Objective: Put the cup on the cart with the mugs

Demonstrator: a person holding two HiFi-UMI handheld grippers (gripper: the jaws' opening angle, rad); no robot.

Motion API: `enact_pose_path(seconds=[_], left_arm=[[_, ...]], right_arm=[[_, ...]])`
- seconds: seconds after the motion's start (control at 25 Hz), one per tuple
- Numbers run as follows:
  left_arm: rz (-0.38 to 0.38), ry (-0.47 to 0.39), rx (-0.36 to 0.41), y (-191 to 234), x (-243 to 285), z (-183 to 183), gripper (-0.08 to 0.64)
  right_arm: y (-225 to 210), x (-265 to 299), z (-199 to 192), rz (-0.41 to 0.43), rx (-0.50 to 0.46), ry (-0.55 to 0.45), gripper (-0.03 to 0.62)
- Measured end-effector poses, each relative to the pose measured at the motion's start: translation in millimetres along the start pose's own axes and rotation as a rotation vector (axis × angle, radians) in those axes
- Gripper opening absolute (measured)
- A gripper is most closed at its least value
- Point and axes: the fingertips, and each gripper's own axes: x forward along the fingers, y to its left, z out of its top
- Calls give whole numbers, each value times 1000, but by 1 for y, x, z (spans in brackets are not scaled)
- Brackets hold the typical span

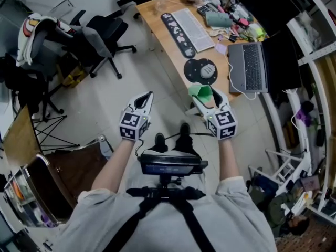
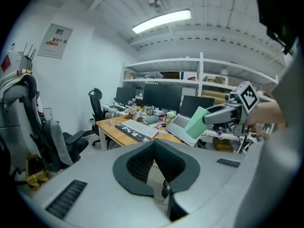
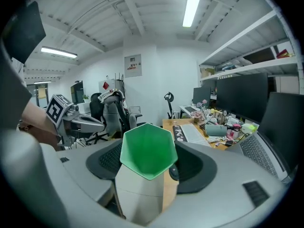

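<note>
The right gripper (image 1: 203, 100) is clamping the cup (image 1: 201, 91), its jaws standing wide and pressing on opposite sides of the wall. In the head view the cup is hanging in the air at about 2 o'clock from the middle, short of the desk (image 1: 157, 25), which is running from 12 to 1 o'clock. In the right gripper view the cup (image 3: 145, 151) is showing a six-sided mouth, green inside, pale outside and empty, and is leaning its mouth back toward the camera. I am judging it to be light and stiff, probably a thin-walled moulded piece with a smooth, somewhat slippery skin. The flat faces are offering the pads a better seat than the ridges between them. A hold on two opposite faces around mid-body looks safest, since the rim may be giving or chipping under a hard squeeze. The left gripper (image 1: 147, 97), at about 10 o'clock, is closed with nothing between its jaws. I am not making out any cart with mugs for certain. A metal-framed thing (image 1: 42, 159) is sitting at 8 o'clock, but I cannot tell what it is.
</note>
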Motion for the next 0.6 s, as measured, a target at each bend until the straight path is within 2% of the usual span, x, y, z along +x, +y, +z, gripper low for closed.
enact_pose_path(seconds=[0.28, 0.6], left_arm=[[101, -5, -20, 14, -41, -7, 5], [284, -9, -55, -1, -97, -26, 5]], right_arm=[[35, 4, -5, 73, -27, 5, 328], [71, -8, -9, 233, -85, -31, 328]])
